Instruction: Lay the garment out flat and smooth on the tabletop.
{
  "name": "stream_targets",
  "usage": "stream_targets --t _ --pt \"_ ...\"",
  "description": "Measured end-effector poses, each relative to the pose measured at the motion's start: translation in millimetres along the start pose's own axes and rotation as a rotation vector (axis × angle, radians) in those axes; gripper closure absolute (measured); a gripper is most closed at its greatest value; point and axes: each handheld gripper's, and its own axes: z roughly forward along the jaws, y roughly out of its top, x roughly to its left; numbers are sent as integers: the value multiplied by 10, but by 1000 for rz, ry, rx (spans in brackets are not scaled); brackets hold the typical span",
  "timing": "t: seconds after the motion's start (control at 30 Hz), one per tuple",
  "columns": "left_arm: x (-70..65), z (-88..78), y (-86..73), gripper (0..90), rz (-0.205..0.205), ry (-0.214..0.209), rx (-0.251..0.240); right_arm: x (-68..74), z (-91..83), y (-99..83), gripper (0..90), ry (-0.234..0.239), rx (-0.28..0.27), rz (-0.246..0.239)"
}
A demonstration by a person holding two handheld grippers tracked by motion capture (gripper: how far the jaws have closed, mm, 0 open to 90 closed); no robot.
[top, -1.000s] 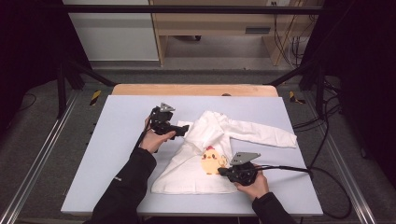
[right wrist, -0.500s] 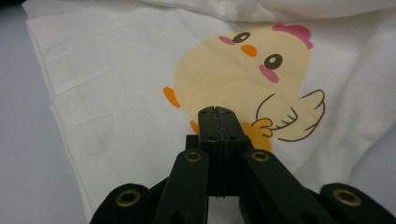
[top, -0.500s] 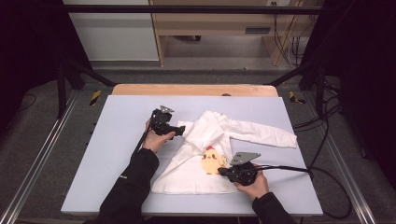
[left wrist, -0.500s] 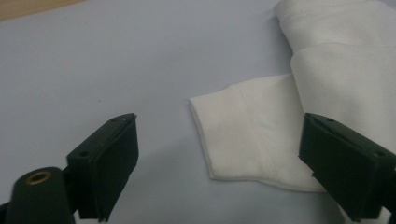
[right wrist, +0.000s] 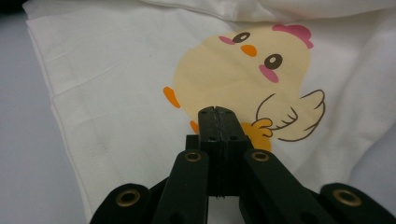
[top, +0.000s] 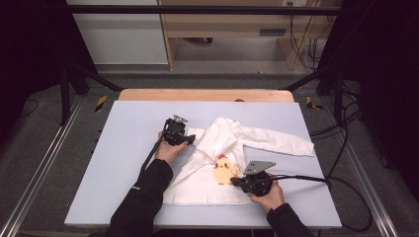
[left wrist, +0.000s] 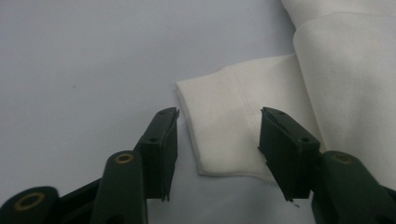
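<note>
A white long-sleeved shirt point(top: 202, 182) with a yellow chick print point(top: 225, 170) lies spread on the pale blue table point(top: 123, 158). My left gripper point(top: 190, 139) is low over the shirt's left sleeve cuff point(left wrist: 224, 126). Its jaws have just been closing and now stand half apart either side of the cuff, with the pads clear of the cloth point(left wrist: 218, 135). My right gripper point(top: 236, 181) rests on the shirt's front just below the chick point(right wrist: 243, 70). Its jaws point(right wrist: 217, 112) are shut together, and I see no cloth between them.
The shirt's other sleeve point(top: 281, 140) stretches toward the table's right side. A cable point(top: 316, 180) trails right from the right gripper. A wooden board point(top: 202, 95) runs along the far edge. Metal rails point(top: 44, 163) flank the table, and bare tabletop lies to the left.
The left gripper has sunk toward the sleeve cuff and shifted slightly toward the shirt. The right hand and gripper have stayed put.
</note>
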Motion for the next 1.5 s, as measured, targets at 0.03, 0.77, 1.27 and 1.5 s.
stream_targets --t 0.03,0.77,1.27,1.5 --pt "-3 1 -1 511 -1 -4 0 0 0 0 900 0 0 0" --pt "-27 -83 -1 881 -27 1 -6 -1 0 0 900 1 0 1" --pt "283 -887 124 885 -36 53 -142 -3 1 0 900 3 0 2" --pt "591 -1267 16 885 -54 114 -174 -3 0 0 900 1 1 3"
